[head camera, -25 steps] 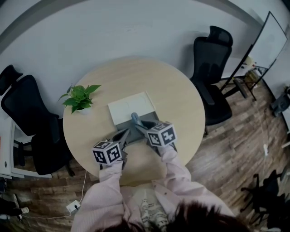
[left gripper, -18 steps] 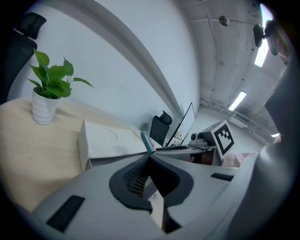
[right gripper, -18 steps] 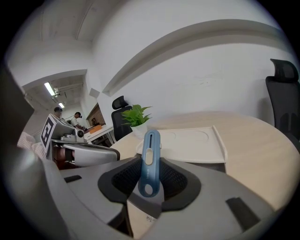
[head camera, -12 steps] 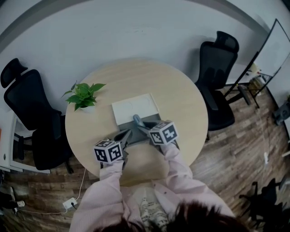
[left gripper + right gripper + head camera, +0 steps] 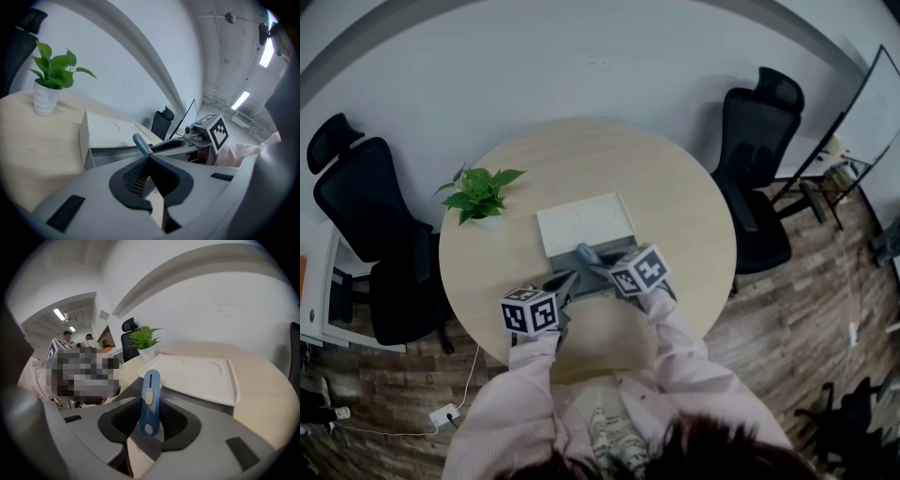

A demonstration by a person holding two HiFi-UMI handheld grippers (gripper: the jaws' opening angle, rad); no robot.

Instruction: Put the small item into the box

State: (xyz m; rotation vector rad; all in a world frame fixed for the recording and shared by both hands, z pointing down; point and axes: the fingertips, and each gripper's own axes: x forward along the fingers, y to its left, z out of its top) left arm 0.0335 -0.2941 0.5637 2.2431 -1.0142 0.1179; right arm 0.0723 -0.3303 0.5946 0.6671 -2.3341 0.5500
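A flat box stands mid-table, its white lid (image 5: 581, 223) pushed toward the far side so the grey tray (image 5: 598, 277) shows at the near end. My right gripper (image 5: 592, 263) is shut on a slim blue cutter (image 5: 585, 252), which stands upright between its pads (image 5: 150, 401) just over the tray's near edge. Beyond the cutter lies the lid (image 5: 197, 373). My left gripper (image 5: 569, 281) sits close on the left at the tray's near corner, jaws shut with nothing between them (image 5: 149, 161). From the left gripper view the cutter (image 5: 140, 144) shows just beyond its tips.
A potted plant (image 5: 480, 195) stands at the table's left side. Black office chairs (image 5: 761, 159) (image 5: 356, 225) flank the round wooden table (image 5: 675, 187). A whiteboard (image 5: 872, 103) leans at the far right. The table's near edge is right under my grippers.
The head view has drifted a little. Both grippers and the cutter hold the same place relative to the box.
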